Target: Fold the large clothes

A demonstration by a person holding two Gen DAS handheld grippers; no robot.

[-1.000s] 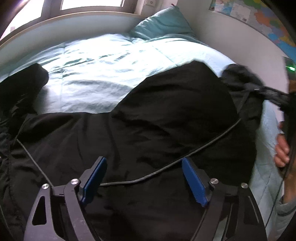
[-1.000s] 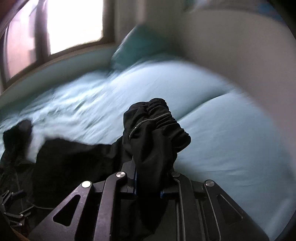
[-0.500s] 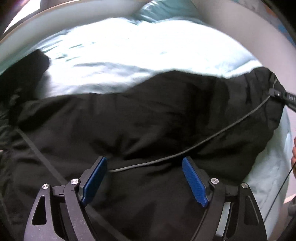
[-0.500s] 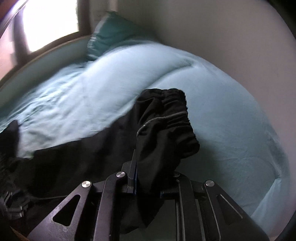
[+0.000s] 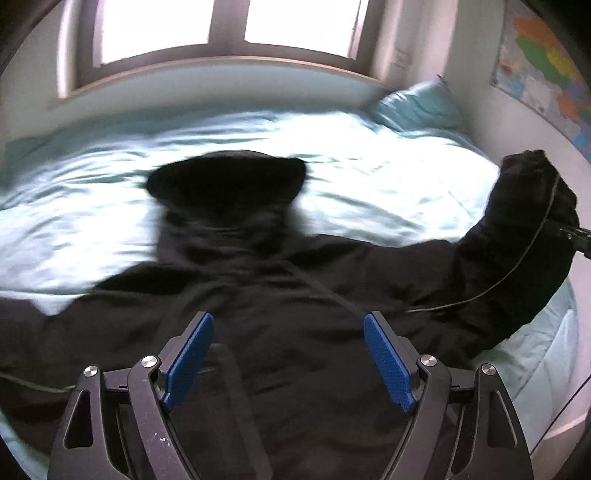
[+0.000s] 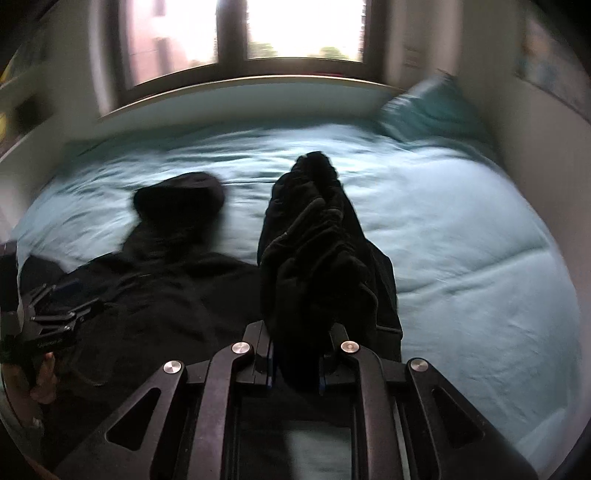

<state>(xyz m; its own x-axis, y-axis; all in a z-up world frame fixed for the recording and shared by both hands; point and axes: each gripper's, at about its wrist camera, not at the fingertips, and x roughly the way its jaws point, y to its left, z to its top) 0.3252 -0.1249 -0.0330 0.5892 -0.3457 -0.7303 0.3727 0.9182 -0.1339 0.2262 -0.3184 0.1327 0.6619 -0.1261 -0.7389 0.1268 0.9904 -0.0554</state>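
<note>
A large black hooded jacket (image 5: 280, 302) lies spread on the light blue bed (image 5: 369, 177), its hood (image 5: 225, 177) pointing toward the window. My left gripper (image 5: 288, 354) is open and empty just above the jacket's body. My right gripper (image 6: 295, 369) is shut on the bunched elastic cuff of the jacket's right sleeve (image 6: 314, 243), held up off the bed. That sleeve (image 5: 524, 221) shows raised at the right in the left wrist view. The jacket body (image 6: 155, 288) and hood (image 6: 177, 195) lie to the left in the right wrist view.
A teal pillow (image 5: 417, 107) sits at the far right corner by the wall. A window (image 5: 229, 26) and headboard ledge run along the far side. A map (image 5: 543, 70) hangs on the right wall. The left gripper (image 6: 48, 321) shows at the right wrist view's left edge.
Both views have swung to face the window. My right gripper has carried the sleeve cuff outward to the right, stretching the sleeve out. The hood now lies straight ahead.
</note>
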